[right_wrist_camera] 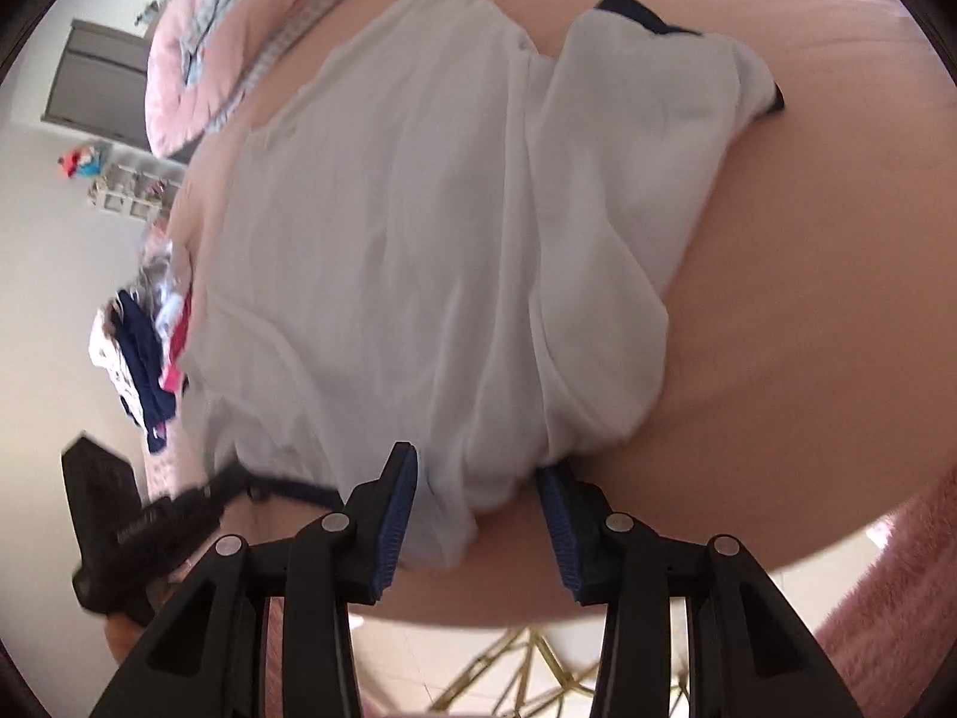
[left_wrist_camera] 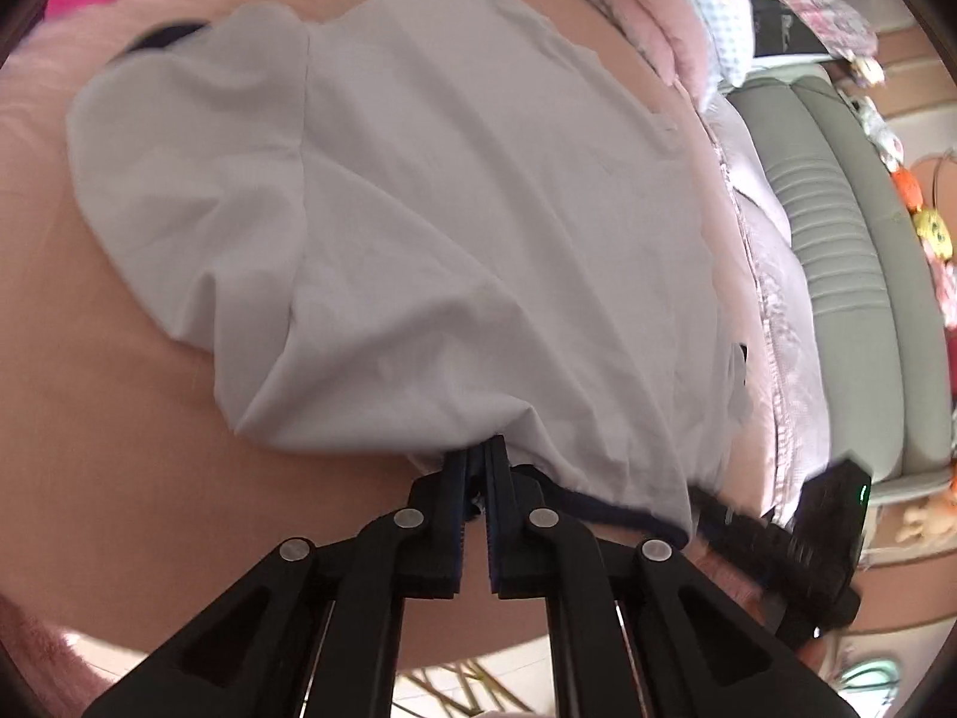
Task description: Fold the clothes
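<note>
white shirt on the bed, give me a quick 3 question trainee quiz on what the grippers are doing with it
1. True or false: the left gripper is shut on the hem of the white shirt.
2. How do the jaws of the right gripper stand? A. wide apart, with cloth between them; B. clamped flat together; C. out of view.
3. Fill in: the shirt lies on a ____ bed sheet.

Key: 1 true; 2 A; 3 pink.

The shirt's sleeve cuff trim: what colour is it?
Dark navy trim on the white shirt; clearest in the right wrist view.
</note>
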A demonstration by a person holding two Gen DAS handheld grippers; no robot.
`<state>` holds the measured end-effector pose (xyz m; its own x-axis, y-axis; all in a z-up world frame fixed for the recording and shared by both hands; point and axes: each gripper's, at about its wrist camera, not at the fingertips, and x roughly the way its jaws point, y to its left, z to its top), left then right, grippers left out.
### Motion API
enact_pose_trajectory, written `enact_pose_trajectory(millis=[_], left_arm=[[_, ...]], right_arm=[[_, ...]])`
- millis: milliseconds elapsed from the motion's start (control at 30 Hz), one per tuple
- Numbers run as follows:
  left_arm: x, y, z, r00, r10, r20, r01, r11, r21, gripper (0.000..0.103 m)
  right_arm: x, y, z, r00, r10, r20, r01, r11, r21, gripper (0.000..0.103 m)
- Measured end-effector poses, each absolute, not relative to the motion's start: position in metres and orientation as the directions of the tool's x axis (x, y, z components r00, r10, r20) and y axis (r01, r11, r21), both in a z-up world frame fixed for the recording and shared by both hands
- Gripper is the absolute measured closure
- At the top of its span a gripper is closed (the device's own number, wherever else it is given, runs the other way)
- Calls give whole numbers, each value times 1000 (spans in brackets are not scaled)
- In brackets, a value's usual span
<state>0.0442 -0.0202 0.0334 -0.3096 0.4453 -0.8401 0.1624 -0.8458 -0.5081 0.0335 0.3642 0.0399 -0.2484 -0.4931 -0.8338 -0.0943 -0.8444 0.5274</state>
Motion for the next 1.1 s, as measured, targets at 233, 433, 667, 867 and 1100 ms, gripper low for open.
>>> enact_pose_trajectory(millis=[233, 433, 667, 867, 1100], left_arm=[[85, -37, 37, -260, 433, -863, 198, -851, -486, 102], [76, -48, 43, -345, 506, -791, 214, -778, -591, 84], [42, -33, 30, -354, 485, -800, 212, -791, -574, 76], [63, -33, 47, -387, 389, -836, 207, -847, -489, 100], [94, -41, 30, -310, 420, -853, 192, -851, -489, 100]], right_arm=[[20, 356, 58, -388, -317, -866, -44, -931, 361, 82], [47, 350, 13, -268, -444, -855, -125, -864, 488, 80], [41, 326, -7, -285, -483, -828, -93, -845, 526, 65], [14, 301, -4, -340, -372, -864, -18, -916, 401, 94], [31, 305, 14, -384, -306, -871, 11, -945, 327, 94]])
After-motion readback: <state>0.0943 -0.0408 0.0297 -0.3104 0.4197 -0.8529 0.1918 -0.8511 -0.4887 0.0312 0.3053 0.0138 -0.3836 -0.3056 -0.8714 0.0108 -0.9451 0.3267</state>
